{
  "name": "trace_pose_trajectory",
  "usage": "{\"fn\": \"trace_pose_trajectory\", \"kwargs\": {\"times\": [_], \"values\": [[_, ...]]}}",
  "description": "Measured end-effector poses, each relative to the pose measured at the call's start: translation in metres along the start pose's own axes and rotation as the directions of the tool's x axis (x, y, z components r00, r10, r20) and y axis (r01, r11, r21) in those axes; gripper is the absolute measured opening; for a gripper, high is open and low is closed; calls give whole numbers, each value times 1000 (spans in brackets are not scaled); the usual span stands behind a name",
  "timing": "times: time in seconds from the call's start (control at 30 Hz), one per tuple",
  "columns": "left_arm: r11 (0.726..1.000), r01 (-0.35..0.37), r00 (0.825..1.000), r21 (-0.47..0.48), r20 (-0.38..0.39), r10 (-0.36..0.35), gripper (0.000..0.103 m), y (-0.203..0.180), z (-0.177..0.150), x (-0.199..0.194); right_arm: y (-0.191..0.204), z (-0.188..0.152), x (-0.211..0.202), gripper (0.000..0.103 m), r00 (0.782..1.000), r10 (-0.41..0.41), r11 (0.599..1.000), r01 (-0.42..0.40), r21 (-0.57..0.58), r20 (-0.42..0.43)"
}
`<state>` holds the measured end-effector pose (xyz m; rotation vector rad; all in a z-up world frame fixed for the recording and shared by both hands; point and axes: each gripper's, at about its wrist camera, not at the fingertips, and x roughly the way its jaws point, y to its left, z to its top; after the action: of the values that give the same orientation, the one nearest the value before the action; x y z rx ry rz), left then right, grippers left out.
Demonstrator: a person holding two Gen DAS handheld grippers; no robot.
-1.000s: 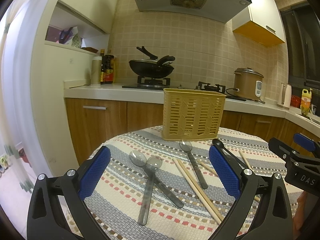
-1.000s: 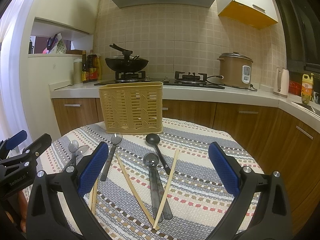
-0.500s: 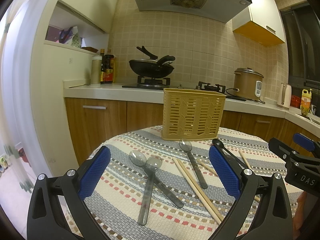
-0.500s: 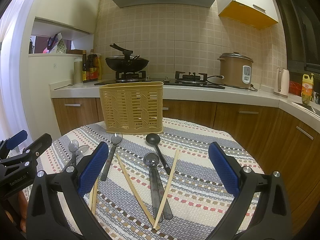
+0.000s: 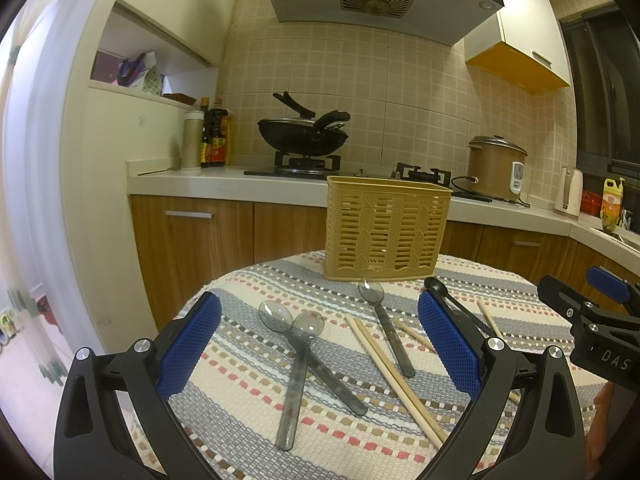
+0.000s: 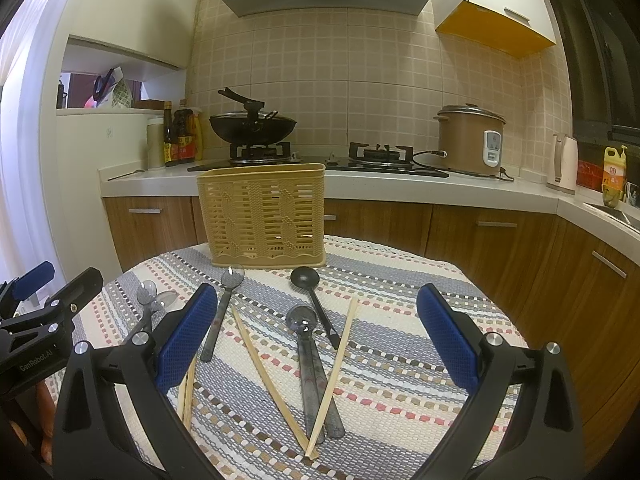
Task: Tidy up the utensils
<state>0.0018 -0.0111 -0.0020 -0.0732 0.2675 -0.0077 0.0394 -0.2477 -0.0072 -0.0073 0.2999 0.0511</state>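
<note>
A tan slotted utensil basket (image 5: pixel 386 230) (image 6: pixel 262 216) stands at the far side of a round table with a striped woven cloth (image 5: pixel 256 400). Two crossed grey spoons (image 5: pixel 298 344), another grey spoon (image 5: pixel 384 320), a black spoon (image 6: pixel 314 304), a further grey spoon (image 6: pixel 308 360) and several wooden chopsticks (image 5: pixel 394 372) (image 6: pixel 336 368) lie loose on the cloth. My left gripper (image 5: pixel 320 348) is open and empty, hovering above the crossed spoons. My right gripper (image 6: pixel 316 344) is open and empty above the chopsticks and spoons.
Behind the table runs a kitchen counter (image 5: pixel 240 188) with a wok on a gas stove (image 5: pixel 302 136), bottles (image 5: pixel 212 136), a rice cooker (image 6: pixel 470 140) and a kettle (image 6: pixel 564 164). Wooden cabinets (image 6: pixel 500 240) stand below.
</note>
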Motion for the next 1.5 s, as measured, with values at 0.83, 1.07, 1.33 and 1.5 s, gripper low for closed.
{"fn": "trace_pose_trajectory", "kwargs": {"times": [0.83,1.07,1.33,1.5], "values": [[1000,-1,1000,-1,0,1,96,-1,0,0,-1,-1,0,95,1000,1,1000,-1,-1,1],[1000,0,1000,-2,-1,0,96,-2,-1,0,-1,-1,-1,95,1000,1,1000,-1,0,1],[1000,0,1000,-2,0,0,96,-2,-1,0,-2,-1,0,95,1000,3,1000,-3,1,-5],[1000,-1,1000,-2,0,1,96,-3,-2,1,-1,-1,1,95,1000,2,1000,-2,2,-9]]}}
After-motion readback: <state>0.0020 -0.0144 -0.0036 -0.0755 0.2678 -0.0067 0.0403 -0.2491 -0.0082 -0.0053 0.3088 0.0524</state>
